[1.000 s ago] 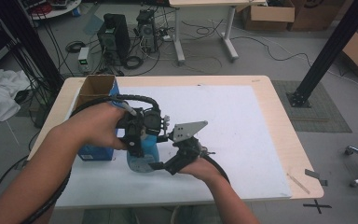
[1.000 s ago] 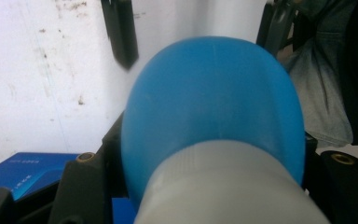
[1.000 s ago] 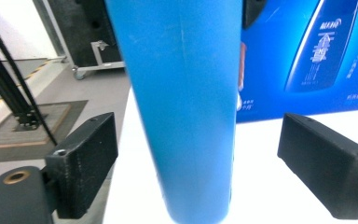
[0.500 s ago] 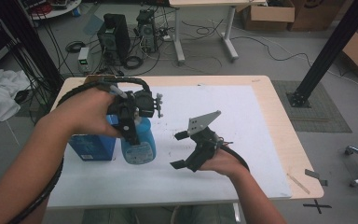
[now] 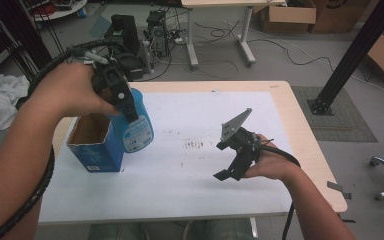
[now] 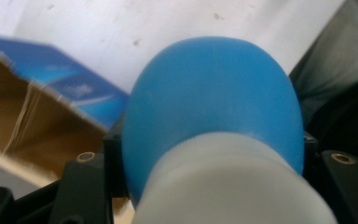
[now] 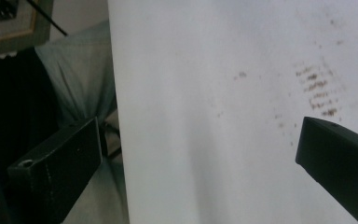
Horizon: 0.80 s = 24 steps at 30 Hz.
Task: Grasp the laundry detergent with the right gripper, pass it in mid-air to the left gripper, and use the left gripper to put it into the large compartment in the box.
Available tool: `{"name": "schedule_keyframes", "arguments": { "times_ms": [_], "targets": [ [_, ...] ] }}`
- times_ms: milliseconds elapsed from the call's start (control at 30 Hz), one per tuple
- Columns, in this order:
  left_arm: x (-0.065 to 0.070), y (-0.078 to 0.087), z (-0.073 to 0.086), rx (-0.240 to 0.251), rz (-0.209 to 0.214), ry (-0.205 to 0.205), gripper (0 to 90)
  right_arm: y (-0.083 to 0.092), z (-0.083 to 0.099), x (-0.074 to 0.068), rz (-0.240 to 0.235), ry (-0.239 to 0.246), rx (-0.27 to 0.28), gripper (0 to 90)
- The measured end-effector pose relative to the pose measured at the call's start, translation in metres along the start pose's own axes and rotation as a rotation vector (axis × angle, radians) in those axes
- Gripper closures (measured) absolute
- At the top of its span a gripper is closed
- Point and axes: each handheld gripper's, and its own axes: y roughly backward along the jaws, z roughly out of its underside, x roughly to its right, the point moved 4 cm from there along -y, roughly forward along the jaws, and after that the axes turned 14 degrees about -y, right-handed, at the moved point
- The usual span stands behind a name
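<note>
My left gripper [image 5: 125,103] is shut on a blue bottle with a pale neck [image 5: 136,129] and holds it tilted in the air above the table. The bottle's rounded body [image 6: 214,102] bulges between the two black jaws in the left gripper view. An open blue cardboard box [image 5: 92,145] stands just left of and below the bottle; its brown inside [image 6: 32,126] is in sight. My right gripper [image 5: 222,161] hovers over the white mat [image 5: 180,170] to the right. Its jaws have just been opening, and they stand wide apart [image 7: 196,158] with nothing between them.
Brown smudges [image 5: 195,145] mark the middle of the mat. The wooden table's right edge [image 5: 325,165] lies close beyond my right hand. Computers and cables [image 5: 145,30] sit on the floor behind the table, and a black post [image 5: 350,60] rises at the right.
My left gripper has lifted the blue bottle up and leftward, beside the box. My right gripper has drawn away from the bottle to the right, with its jaws wider.
</note>
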Motion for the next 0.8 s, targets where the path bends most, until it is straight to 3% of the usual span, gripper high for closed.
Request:
{"name": "schedule_keyframes", "arguments": {
  "times_ms": [100, 167, 200, 233, 400, 567, 600, 633, 667, 700, 800],
  "targets": [
    [-0.013, 0.012, 0.007, 0.006, 0.006, 0.137, 39.1, 0.005, 0.004, 0.002, 0.024, -0.005, -0.037, 0.0],
    [-0.020, 0.019, 0.011, 0.010, -0.005, 0.204, 39.1, 0.007, 0.005, 0.004, 0.030, -0.010, -0.054, 0.0],
    [-0.028, 0.027, 0.017, 0.007, -0.017, 0.269, 39.1, 0.009, 0.007, 0.005, 0.041, -0.019, -0.078, 0.0],
    [-0.028, 0.027, 0.017, 0.007, -0.017, 0.269, 39.1, 0.009, 0.007, 0.005, 0.041, -0.019, -0.078, 0.0],
    [-0.045, 0.042, 0.035, 0.007, -0.054, 0.407, 39.1, 0.012, 0.009, 0.007, 0.055, -0.019, -0.170, 0.0],
    [-0.059, 0.049, 0.054, 0.009, -0.074, 0.551, 39.1, 0.015, 0.010, 0.008, 0.058, -0.023, -0.191, 0.0],
    [-0.065, 0.050, 0.062, 0.007, -0.075, 0.606, 39.1, 0.016, 0.011, 0.009, 0.069, -0.023, -0.198, 0.0],
    [-0.065, 0.050, 0.062, 0.007, -0.075, 0.606, 39.2, 0.016, 0.011, 0.009, 0.069, -0.023, -0.198, 0.0],
    [-0.069, 0.049, 0.068, 0.004, -0.081, 0.655, 39.1, 0.015, 0.011, 0.010, 0.069, -0.018, -0.201, 0.0],
    [-0.069, 0.049, 0.068, 0.004, -0.081, 0.655, 39.1, 0.015, 0.011, 0.010, 0.069, -0.018, -0.201, 0.0],
    [-0.075, 0.046, 0.078, -0.003, -0.088, 0.723, 39.1, 0.015, 0.011, 0.010, 0.085, -0.016, -0.202, 0.0]
  ]
}}
